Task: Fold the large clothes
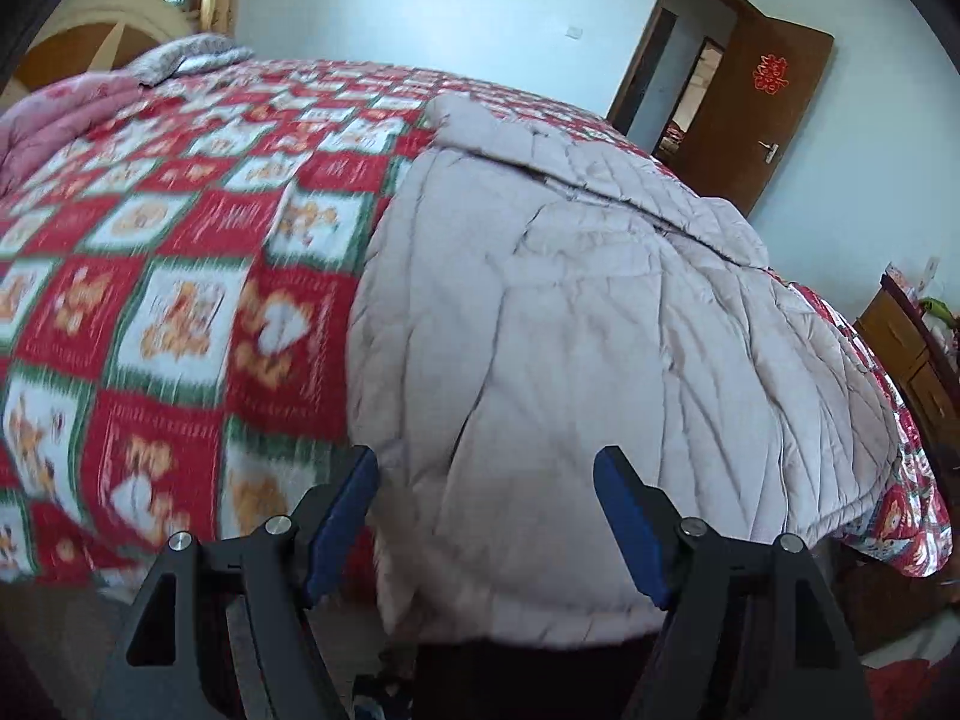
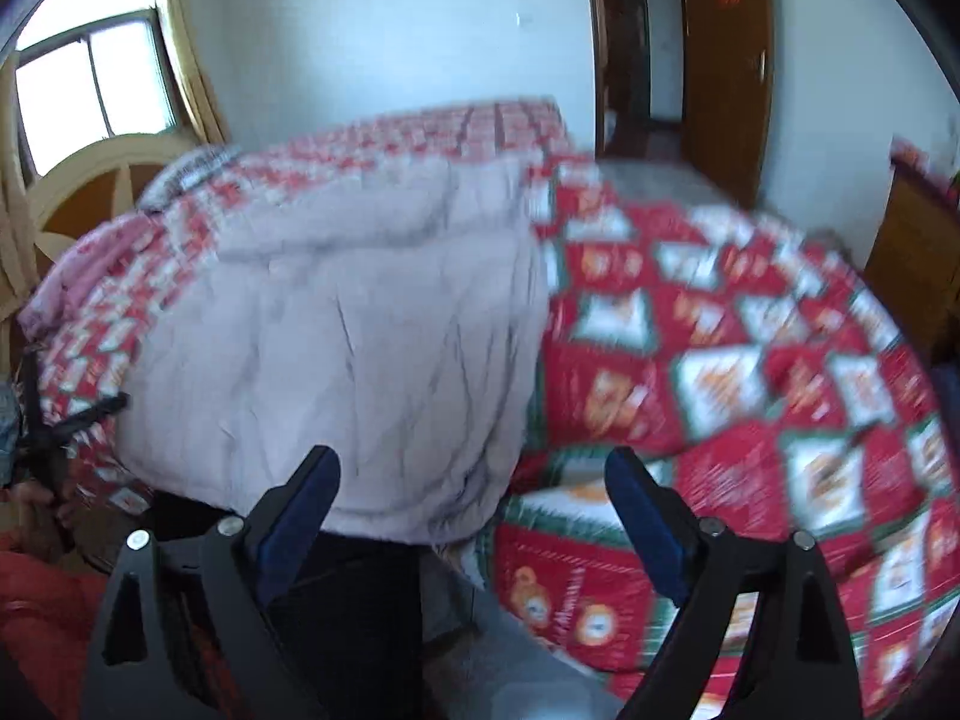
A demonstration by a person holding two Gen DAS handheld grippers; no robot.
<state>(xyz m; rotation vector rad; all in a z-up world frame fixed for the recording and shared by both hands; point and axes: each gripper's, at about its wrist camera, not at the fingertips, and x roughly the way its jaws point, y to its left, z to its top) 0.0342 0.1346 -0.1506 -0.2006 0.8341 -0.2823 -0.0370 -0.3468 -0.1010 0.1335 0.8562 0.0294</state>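
Observation:
A large pale grey-pink quilted coat [image 1: 576, 348] lies spread on a bed with a red, white and green checked cover [image 1: 150, 276]; its hem hangs over the near edge. My left gripper [image 1: 486, 468] is open and empty, just above the coat's near hem. In the right wrist view the coat [image 2: 348, 330] lies left of centre on the checked cover [image 2: 750, 372]. My right gripper [image 2: 474, 468] is open and empty, over the coat's lower right corner at the bed's edge. The right view is blurred.
A pink quilt [image 1: 54, 114] and a patterned pillow [image 1: 186, 57] lie at the bed's head by a wooden headboard [image 1: 102, 36]. An open brown door [image 1: 756, 102] stands at the far right. A wooden cabinet [image 1: 912, 354] stands right of the bed. A window [image 2: 90, 90] is at the left.

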